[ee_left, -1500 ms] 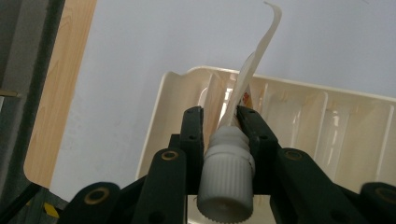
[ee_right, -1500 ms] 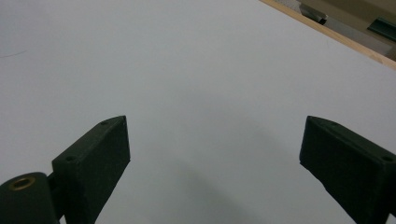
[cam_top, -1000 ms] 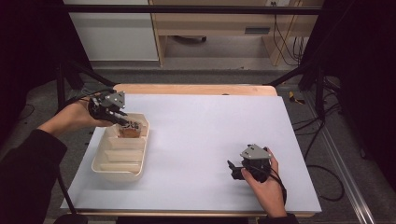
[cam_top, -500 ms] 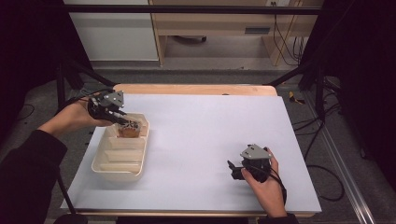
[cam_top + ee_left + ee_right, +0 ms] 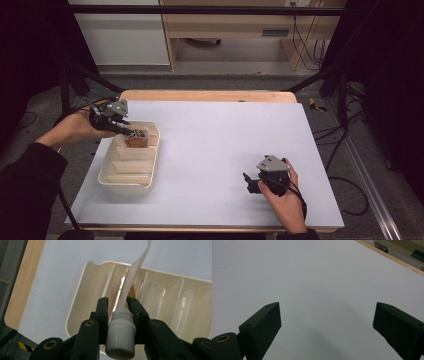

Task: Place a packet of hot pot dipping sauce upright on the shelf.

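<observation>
The spouted pouch [image 5: 130, 287] is what we have pinched in our left hand-held gripper [image 5: 117, 302]: both black jaws press on the neck just above its ribbed white screw cap [image 5: 120, 337], and the thin pouch body rises edge-on from there, curling over at its far end. In the high view the left hand-held gripper [image 5: 131, 132] reaches in from the left edge of the bench, and the brownish pouch [image 5: 137, 140] sits in the far end compartment of the cream divided tray [image 5: 120, 181].

The tray lies just below and beyond the jaws, its upright dividers [image 5: 146, 287] parting it into several narrow compartments. The pouch hangs close between two of these walls; whether it touches the tray floor we cannot tell. The other compartments hold nothing that we can see.

The tray rests near the left edge of the pale sheet that covers the bench [image 5: 225, 145], whose wooden rim [image 5: 210, 95] shows along the far side and again at the left of the left gripper view.

Well apart, near the front right of the bench, our right hand-held gripper [image 5: 250, 184] is held low over the sheet with its jaws spread wide; in the right gripper view its two black fingertips [image 5: 269, 315] stand far apart with bare bench [image 5: 319, 280] between them.

Beyond the bench we see black frame legs [image 5: 310, 82], cables [image 5: 302, 35] on the floor and a light wooden cabinet [image 5: 225, 25].
</observation>
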Tool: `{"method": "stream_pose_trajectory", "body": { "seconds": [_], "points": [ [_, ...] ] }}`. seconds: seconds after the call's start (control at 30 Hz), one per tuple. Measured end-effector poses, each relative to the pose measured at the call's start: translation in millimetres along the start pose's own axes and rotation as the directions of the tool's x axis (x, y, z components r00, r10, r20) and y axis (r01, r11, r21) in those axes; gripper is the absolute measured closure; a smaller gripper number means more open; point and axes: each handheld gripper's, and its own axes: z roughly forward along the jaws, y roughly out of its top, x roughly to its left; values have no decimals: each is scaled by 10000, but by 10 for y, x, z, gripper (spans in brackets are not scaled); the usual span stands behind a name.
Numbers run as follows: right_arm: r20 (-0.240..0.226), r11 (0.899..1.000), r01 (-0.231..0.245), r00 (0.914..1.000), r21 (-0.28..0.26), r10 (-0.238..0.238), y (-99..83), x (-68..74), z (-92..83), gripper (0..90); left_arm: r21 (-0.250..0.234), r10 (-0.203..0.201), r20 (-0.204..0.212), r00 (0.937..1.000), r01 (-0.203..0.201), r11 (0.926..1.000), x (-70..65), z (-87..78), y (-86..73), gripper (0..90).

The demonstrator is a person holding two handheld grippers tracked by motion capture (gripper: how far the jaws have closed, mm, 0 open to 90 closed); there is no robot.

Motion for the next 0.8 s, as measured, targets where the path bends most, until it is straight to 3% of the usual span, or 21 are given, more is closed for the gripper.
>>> {"method": "stream_pose_trajectory", "body": {
  "seconds": [0.37,0.53,0.57,0.6,0.7,0.73,0.8],
  "points": [
    [-5,10000,-36,10000,31,36,-3,-4,15,84,44,-134,9,9999,134,9999,23,2,-86,718],
    [-20,10000,-28,10000,64,28,-5,0,18,83,-175,-287,-72,9996,286,9994,9,-26,-105,592],
    [-28,10000,-28,10000,72,28,-5,1,20,83,-263,-318,-126,9994,315,9992,8,-42,-104,592],
    [-40,10000,-5,10000,57,6,-5,-1,20,82,-477,-398,-248,9989,386,9981,5,-81,-105,524],
    [-39,10000,-8,10000,56,9,-4,0,20,82,-748,-539,-407,9977,508,9959,-1,-126,-108,422],
    [-37,10000,-40,10000,75,40,-4,3,20,82,-1034,-676,-529,9963,618,9927,-17,-169,-111,398],
    [-44,10000,-50,10000,81,50,-4,4,21,82,-1077,-766,-605,9952,697,9917,-25,-188,-108,371]
  ]
}}
